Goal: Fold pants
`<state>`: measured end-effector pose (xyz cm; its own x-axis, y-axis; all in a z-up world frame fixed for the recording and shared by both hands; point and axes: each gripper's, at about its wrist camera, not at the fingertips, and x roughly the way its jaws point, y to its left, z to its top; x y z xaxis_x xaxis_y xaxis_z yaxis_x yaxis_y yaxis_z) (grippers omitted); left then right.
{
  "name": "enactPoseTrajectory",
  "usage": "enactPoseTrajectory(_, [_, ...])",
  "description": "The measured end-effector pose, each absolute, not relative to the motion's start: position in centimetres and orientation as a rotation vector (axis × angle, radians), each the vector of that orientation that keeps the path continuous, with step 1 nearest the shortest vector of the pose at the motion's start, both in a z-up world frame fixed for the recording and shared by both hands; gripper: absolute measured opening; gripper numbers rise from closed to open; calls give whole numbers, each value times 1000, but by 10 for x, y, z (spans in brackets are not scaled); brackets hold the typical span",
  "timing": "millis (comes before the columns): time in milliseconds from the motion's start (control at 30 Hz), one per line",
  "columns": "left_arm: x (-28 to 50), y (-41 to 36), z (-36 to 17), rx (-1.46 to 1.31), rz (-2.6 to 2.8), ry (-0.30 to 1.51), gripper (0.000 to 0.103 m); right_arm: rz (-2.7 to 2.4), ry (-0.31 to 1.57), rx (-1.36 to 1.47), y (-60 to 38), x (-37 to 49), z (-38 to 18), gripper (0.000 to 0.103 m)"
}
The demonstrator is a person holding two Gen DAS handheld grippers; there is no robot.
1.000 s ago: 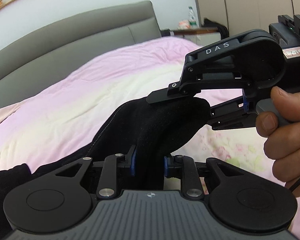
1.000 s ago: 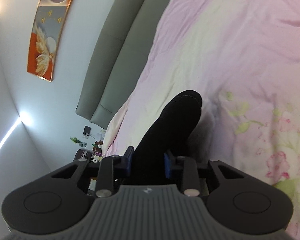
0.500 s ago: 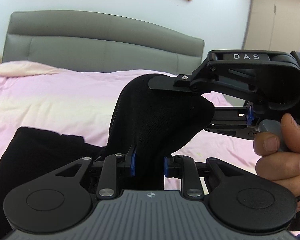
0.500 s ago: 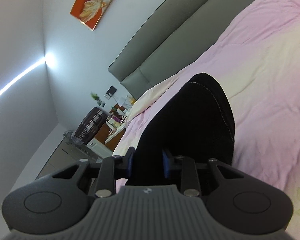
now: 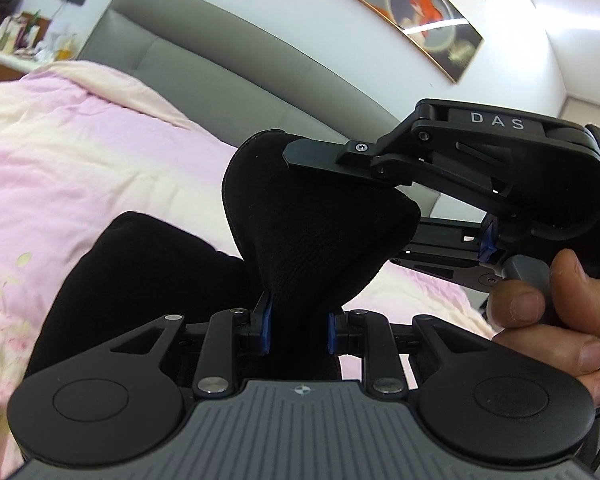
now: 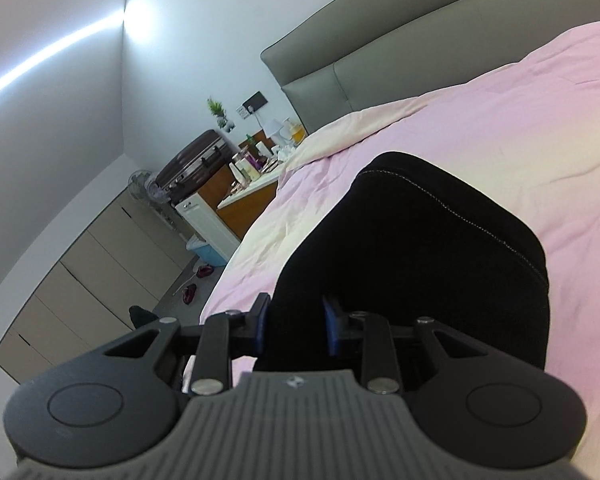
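The black pants (image 5: 312, 236) are bunched and lifted above the pink bed. My left gripper (image 5: 298, 328) is shut on a fold of the pants, with cloth between its blue pads. My right gripper (image 6: 296, 328) is shut on the pants too (image 6: 420, 264); a white-stitched seam runs along their top edge. In the left wrist view the right gripper comes in from the right, held by a hand (image 5: 556, 312), its fingers (image 5: 320, 156) clamped on the raised fold just beyond my left gripper. More of the pants (image 5: 140, 272) hangs down to the left.
The pink and cream duvet (image 5: 80, 152) covers the bed, with a grey padded headboard (image 5: 228, 72) behind. A bedside table with clutter (image 6: 252, 176), a suitcase (image 6: 192, 160) and cabinets (image 6: 100, 264) stand beyond the bed's left edge. A framed picture (image 5: 420, 4) hangs above.
Both grippers have swung toward the headboard side while still holding the pants. More of the pants' black cloth now shows in both views.
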<state>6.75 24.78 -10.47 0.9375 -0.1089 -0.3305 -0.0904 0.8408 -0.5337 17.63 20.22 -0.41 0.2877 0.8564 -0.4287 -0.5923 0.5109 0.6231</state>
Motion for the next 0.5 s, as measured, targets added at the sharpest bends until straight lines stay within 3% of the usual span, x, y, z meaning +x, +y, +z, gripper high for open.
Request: enactPoseTrajectory(500, [24,327,-156,-860,70,355,30,1087,933,171,341,151,-54,24])
